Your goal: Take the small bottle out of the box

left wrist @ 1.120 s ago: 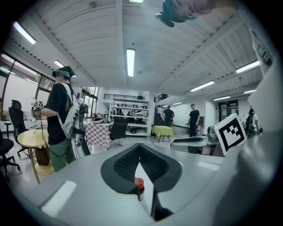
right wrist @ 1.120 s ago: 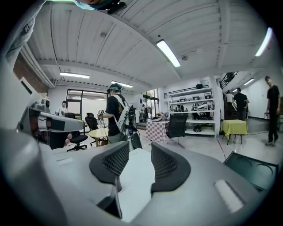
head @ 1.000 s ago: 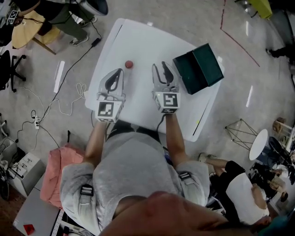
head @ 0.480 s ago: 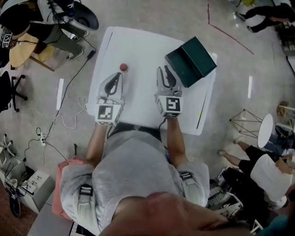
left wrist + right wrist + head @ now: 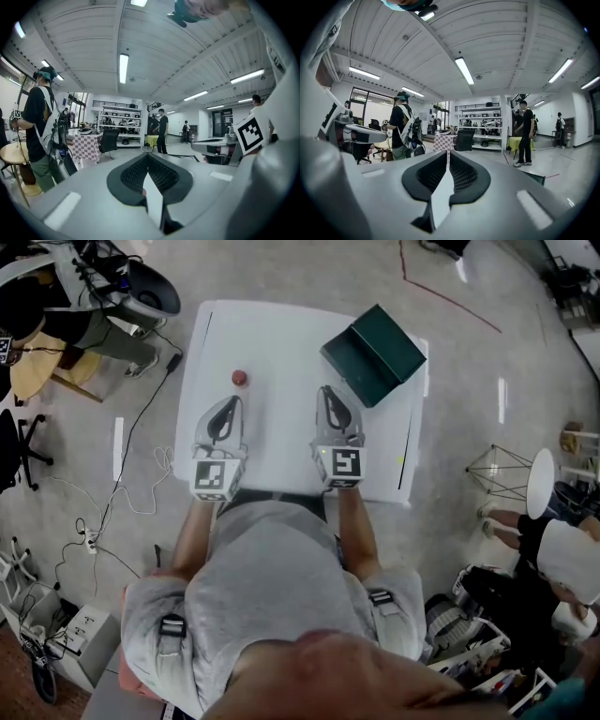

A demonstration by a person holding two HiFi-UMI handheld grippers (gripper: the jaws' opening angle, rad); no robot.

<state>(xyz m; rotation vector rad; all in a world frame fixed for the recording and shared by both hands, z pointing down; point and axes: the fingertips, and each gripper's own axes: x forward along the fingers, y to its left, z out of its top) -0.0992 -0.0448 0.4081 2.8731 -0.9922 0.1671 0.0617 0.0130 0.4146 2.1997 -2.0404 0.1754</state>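
A dark green box [image 5: 373,354] lies open at the far right corner of the white table [image 5: 281,334]; its inside looks dark and I see no bottle in it. A small red round object [image 5: 239,378] sits on the table's left half. My left gripper [image 5: 228,405] hovers just near of that red object, jaws together and empty [image 5: 147,154]. My right gripper [image 5: 330,396] sits near and left of the box. Its jaws are closing, the tips all but touching with nothing between them [image 5: 449,152].
The table's near edge is right at the person's body. Cables [image 5: 141,437] trail over the floor at the left. A wire frame [image 5: 497,470] and a round white stool [image 5: 544,482] stand to the right. People stand around the room's edges.
The right gripper's jaws have come together from standing apart. The head camera has shifted, so table and box sit higher and further left in view. Both grippers stay over the table's near half.
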